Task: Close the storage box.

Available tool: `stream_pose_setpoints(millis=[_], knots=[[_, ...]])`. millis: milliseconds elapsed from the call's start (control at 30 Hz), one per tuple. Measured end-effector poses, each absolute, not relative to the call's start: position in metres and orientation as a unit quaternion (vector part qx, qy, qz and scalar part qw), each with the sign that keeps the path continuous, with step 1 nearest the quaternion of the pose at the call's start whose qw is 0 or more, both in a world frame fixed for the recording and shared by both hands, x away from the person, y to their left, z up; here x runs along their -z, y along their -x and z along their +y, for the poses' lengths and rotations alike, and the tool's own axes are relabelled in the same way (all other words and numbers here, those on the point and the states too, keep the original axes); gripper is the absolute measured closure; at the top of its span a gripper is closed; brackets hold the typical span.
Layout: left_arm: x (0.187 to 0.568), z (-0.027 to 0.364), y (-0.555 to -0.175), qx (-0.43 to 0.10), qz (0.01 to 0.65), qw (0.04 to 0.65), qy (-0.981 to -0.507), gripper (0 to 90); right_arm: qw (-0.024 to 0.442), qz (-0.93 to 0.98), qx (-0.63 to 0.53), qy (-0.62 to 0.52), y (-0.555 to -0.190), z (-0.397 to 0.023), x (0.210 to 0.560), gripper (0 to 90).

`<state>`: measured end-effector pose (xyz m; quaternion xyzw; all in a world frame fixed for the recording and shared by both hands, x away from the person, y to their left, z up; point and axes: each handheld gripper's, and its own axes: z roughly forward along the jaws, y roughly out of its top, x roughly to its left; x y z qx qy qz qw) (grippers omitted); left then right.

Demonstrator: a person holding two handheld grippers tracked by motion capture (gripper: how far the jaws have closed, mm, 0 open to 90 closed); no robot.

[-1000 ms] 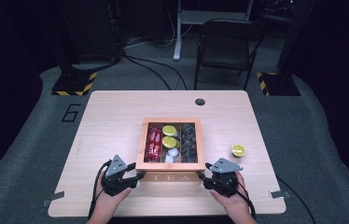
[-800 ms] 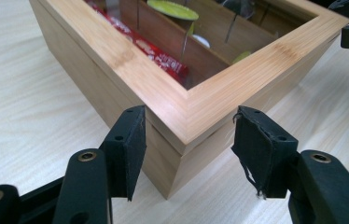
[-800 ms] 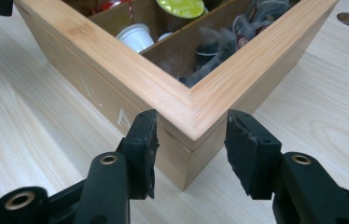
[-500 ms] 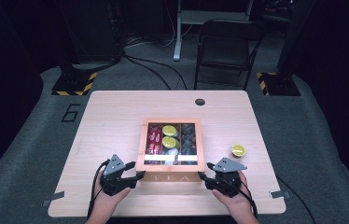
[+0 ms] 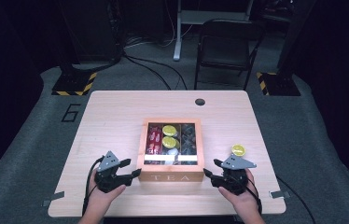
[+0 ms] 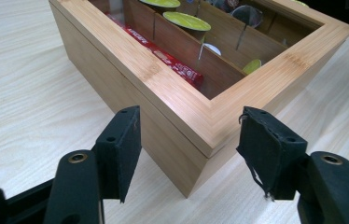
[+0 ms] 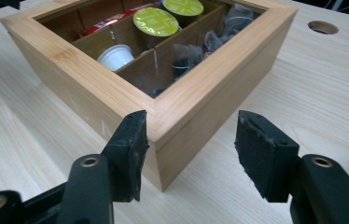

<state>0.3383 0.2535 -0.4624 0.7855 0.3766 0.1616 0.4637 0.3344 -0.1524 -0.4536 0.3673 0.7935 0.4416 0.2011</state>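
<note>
tea box (image 5: 170,164) | left gripper (image 5: 134,173) fingers apart, just opening, astride near corner | right gripper (image 5: 207,173) same

Bamboo tea box (image 5: 170,178), glass lid closed, flat on table's near-centre

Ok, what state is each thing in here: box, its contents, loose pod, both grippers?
Tea box: lid shut, flat on the table.
Pods in the box: sitting in the middle compartment, under the lid's window.
Loose pod: on the table, right of the box.
Left gripper: jaws just opening, astride a box corner, not pressing.
Right gripper: the same at the other near corner.
</note>
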Motion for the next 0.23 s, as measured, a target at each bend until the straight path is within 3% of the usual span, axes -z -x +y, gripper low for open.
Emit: stream_pose_setpoints(millis=[233], knots=[[0.4633, 0.2575, -0.3412, -0.14, 0.376, 0.471, -0.785, 33.9, 0.203, 0.789, -0.442, -0.376, -0.3344, -0.157, 0.4554, 40.5]])
